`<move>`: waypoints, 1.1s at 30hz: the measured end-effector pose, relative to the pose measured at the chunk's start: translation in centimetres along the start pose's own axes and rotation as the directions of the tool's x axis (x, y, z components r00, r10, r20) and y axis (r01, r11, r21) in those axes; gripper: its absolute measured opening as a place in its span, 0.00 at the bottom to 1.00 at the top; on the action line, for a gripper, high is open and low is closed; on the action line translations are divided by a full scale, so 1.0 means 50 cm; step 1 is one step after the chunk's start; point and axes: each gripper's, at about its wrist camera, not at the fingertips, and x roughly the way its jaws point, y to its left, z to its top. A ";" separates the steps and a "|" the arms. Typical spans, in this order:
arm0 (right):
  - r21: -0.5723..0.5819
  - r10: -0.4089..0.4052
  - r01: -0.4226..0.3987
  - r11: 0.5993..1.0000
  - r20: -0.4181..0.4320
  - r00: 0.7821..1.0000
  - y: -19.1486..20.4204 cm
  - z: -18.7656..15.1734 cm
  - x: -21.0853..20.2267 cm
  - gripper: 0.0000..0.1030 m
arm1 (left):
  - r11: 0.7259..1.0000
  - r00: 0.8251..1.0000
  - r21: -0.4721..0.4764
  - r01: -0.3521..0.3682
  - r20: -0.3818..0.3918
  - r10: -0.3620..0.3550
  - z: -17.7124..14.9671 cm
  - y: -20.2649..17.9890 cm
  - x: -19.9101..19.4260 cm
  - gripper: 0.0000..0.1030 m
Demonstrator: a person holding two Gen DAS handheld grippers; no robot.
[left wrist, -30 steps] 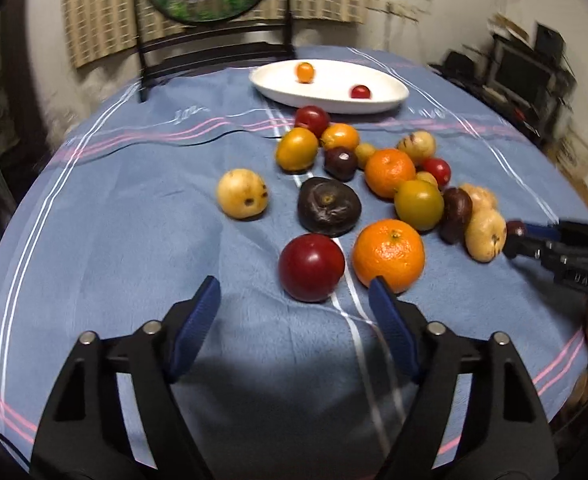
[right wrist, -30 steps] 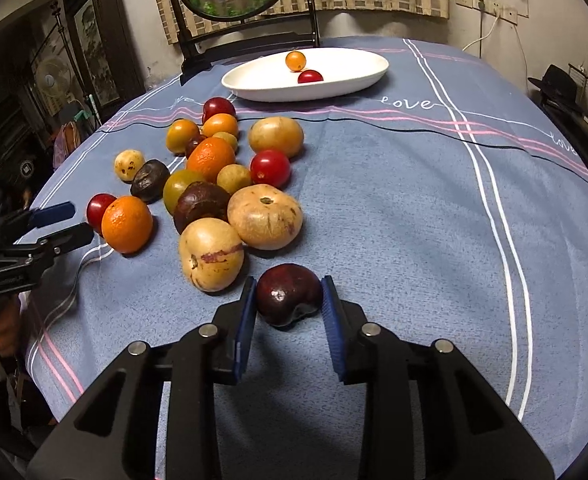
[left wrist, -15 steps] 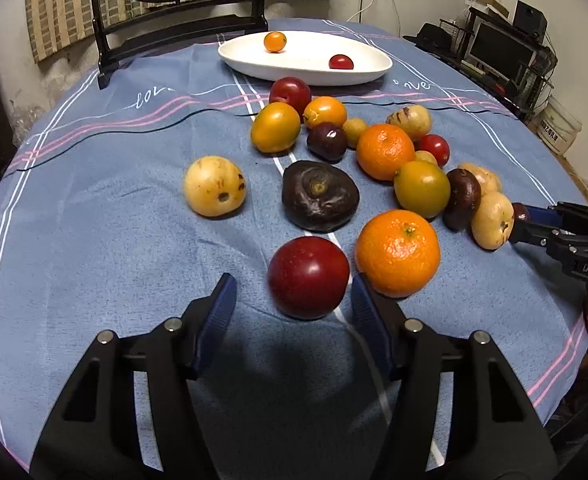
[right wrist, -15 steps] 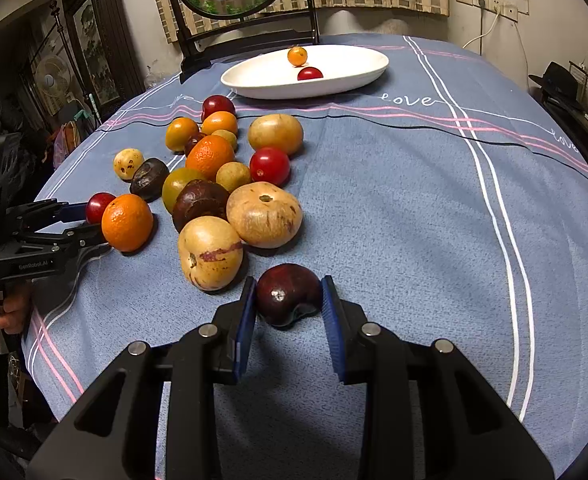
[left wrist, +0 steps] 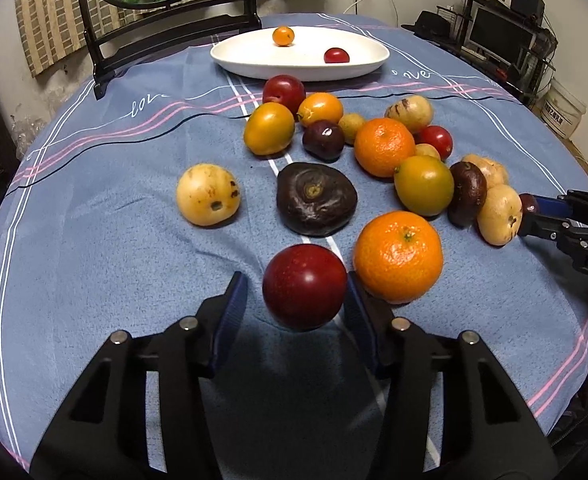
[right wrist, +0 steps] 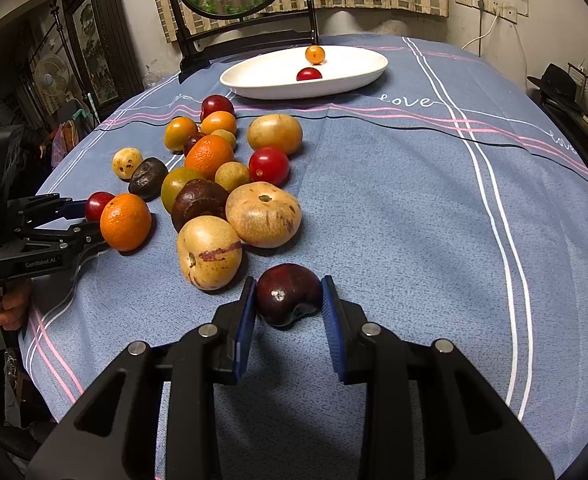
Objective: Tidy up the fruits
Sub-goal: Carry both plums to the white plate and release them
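Observation:
A red plum (left wrist: 304,286) lies on the blue tablecloth between the jaws of my left gripper (left wrist: 292,294), which are closing. The right pad touches the plum; a gap still shows at the left pad (left wrist: 232,308). An orange (left wrist: 397,256) sits right beside the right finger. My right gripper (right wrist: 288,294) is shut on a dark purple plum (right wrist: 288,294) that rests on the cloth. The white oval dish (left wrist: 250,58) at the far side holds a small orange fruit (left wrist: 283,36) and a small red one (left wrist: 336,56).
Several yellow, orange, red and dark fruits lie heaped mid-table (right wrist: 214,184). A wrinkled dark fruit (left wrist: 315,198) and a spotted yellow one (left wrist: 208,194) lie just beyond the red plum. A dark chair (right wrist: 198,48) stands behind the dish. A hand (right wrist: 4,304) holds the left gripper at the table's edge.
My left gripper has moved forward and down around the red plum, and its jaws have narrowed from wide apart to almost on the fruit. The right gripper has stayed still on its dark plum.

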 end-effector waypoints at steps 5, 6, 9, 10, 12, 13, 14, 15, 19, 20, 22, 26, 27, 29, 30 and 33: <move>0.001 -0.008 0.008 1.000 0.002 1.000 0.001 0.000 0.000 0.32 | 1.000 1.000 0.023 -0.014 0.009 0.014 -0.002 -0.010 -0.003 0.40; 0.001 -0.008 0.008 1.000 0.001 1.000 0.000 -0.001 0.000 0.32 | 0.999 1.000 0.026 -0.021 0.012 0.021 -0.003 -0.013 -0.004 0.39; 0.000 -0.009 0.009 1.000 -0.001 1.000 0.001 0.000 0.000 0.32 | 0.999 0.999 0.034 -0.037 0.014 0.036 -0.004 -0.019 -0.004 0.38; 0.000 -0.011 0.011 1.000 -0.001 1.000 0.002 -0.001 0.000 0.32 | 0.999 0.999 0.032 -0.039 0.014 0.039 -0.003 -0.020 -0.005 0.38; -0.003 -0.013 0.013 1.000 -0.002 1.000 0.002 0.000 0.000 0.32 | 0.999 0.999 0.026 -0.040 0.015 0.040 -0.003 -0.019 -0.005 0.38; -0.005 -0.016 0.016 1.000 -0.002 1.000 0.003 0.000 0.000 0.32 | 0.999 0.999 0.022 -0.040 0.015 0.040 -0.003 -0.019 -0.005 0.38; -0.008 -0.020 0.020 1.000 -0.003 1.000 0.004 0.000 0.001 0.32 | 0.999 0.999 0.019 -0.040 0.015 0.040 -0.003 -0.018 -0.005 0.38; -0.012 -0.026 0.026 1.000 -0.003 1.000 0.005 0.000 0.001 0.32 | 0.999 0.999 0.016 -0.040 0.015 0.040 -0.002 -0.018 -0.005 0.38; -0.028 -0.053 0.053 0.998 -0.005 0.999 0.013 0.000 0.002 0.31 | 0.999 0.999 0.000 -0.035 0.017 0.035 -0.002 -0.015 -0.006 0.38; -0.029 -0.088 0.088 0.996 -0.002 0.996 0.015 -0.001 0.001 0.31 | 0.999 0.999 -0.007 -0.032 0.019 0.032 -0.001 -0.013 -0.007 0.38; -0.025 -0.141 0.141 0.990 0.008 0.990 0.017 -0.003 -0.003 0.31 | 0.999 0.999 -0.017 -0.027 0.025 0.028 0.001 -0.011 -0.010 0.37; -0.015 -0.165 0.165 0.986 0.005 0.986 0.012 -0.002 -0.007 0.31 | 1.000 0.999 -0.027 -0.008 0.046 0.009 0.016 -0.007 -0.025 0.37; -0.017 -0.172 0.172 0.985 0.004 0.985 0.013 0.000 -0.007 0.31 | 1.000 0.999 -0.026 -0.002 0.053 0.004 0.022 -0.007 -0.030 0.37; -0.019 -0.190 0.190 0.982 0.011 0.982 0.009 0.011 -0.014 0.31 | 1.000 0.997 -0.022 0.009 0.072 -0.007 0.043 -0.007 -0.045 0.37; -0.017 -0.199 0.199 0.980 0.020 0.980 0.006 0.021 -0.019 0.31 | 1.000 0.997 -0.018 0.009 0.078 -0.008 0.053 -0.009 -0.051 0.37; -0.025 -0.227 0.229 0.973 0.061 0.972 0.000 0.067 -0.030 0.31 | 1.000 0.994 -0.004 0.013 0.107 -0.012 0.105 -0.011 -0.066 0.38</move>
